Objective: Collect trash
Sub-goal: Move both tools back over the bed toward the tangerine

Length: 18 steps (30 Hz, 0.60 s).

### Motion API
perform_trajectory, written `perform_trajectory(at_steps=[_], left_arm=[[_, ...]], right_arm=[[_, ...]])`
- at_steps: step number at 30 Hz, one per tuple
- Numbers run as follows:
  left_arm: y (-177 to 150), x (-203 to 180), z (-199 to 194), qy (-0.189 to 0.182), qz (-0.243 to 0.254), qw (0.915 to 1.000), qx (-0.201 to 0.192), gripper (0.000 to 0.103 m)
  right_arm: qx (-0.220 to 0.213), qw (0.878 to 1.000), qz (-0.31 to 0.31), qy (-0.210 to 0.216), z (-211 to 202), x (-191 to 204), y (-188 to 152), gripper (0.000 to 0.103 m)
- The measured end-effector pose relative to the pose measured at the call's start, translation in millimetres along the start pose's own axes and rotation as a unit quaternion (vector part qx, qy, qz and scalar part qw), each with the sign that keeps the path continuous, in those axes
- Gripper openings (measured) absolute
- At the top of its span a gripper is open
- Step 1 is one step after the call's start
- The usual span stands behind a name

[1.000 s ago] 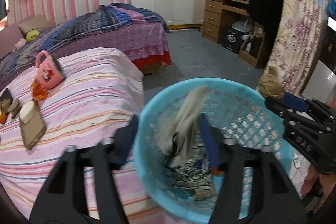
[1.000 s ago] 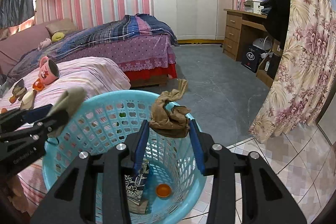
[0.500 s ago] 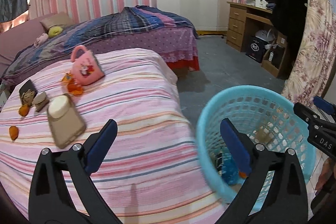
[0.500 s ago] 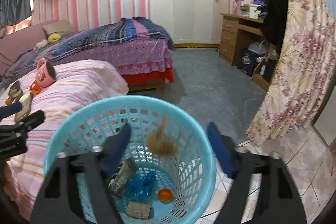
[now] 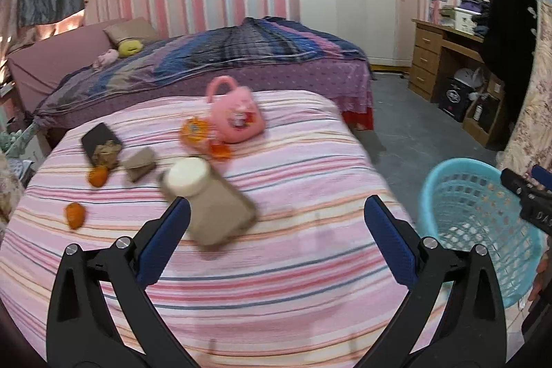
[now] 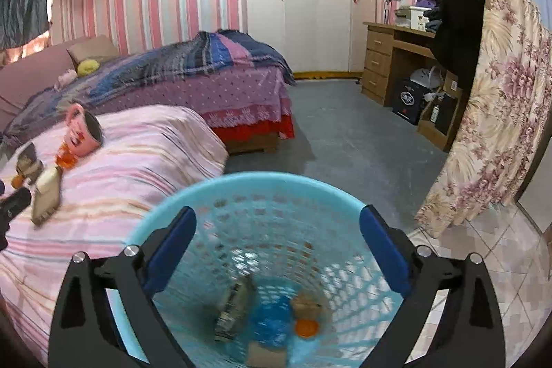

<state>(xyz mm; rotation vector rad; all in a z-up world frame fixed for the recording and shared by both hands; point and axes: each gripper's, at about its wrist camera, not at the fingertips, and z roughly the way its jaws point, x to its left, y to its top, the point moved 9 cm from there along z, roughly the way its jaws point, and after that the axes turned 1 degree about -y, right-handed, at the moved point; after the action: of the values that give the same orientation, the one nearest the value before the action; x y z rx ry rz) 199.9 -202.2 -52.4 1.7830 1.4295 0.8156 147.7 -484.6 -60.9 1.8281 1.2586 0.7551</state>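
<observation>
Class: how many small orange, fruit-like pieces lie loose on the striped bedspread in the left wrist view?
2: one orange piece beside the dark packet, another orange piece nearer the bed's left edge. Others may be hidden.

White letters "DAS" on the right gripper (image 5: 536, 195), remainder cut off

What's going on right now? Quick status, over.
Both grippers, left and right, just opened, empty. Basket holds dropped trash. Litter on striped bed remains. Nothing blocking.
</observation>
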Motion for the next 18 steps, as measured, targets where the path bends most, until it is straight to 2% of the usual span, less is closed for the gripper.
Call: perform_trajectory(at_steps=[11,14,18], left_arm=[[-0.2,129.3,0.9,0.062,-0.048,0.9969,-0.006,0.097],[-8.5,165.4,10.1,0.064,-0.085,0.9943,0.007,0.097],[-13.1,197.3,19.3,0.071,-0.107,0.9916,0.015,0.097]], right_arm=[[-0.006,0.999,-0.018,0.039,3.2,84.9,12.6,0.094],[-0.006,0.999,-0.02,0.047,5.6,108.6,14.0,0.094],[-0.002,0.998,-0.025,0.055,9.7,137.2,10.8,0.094]])
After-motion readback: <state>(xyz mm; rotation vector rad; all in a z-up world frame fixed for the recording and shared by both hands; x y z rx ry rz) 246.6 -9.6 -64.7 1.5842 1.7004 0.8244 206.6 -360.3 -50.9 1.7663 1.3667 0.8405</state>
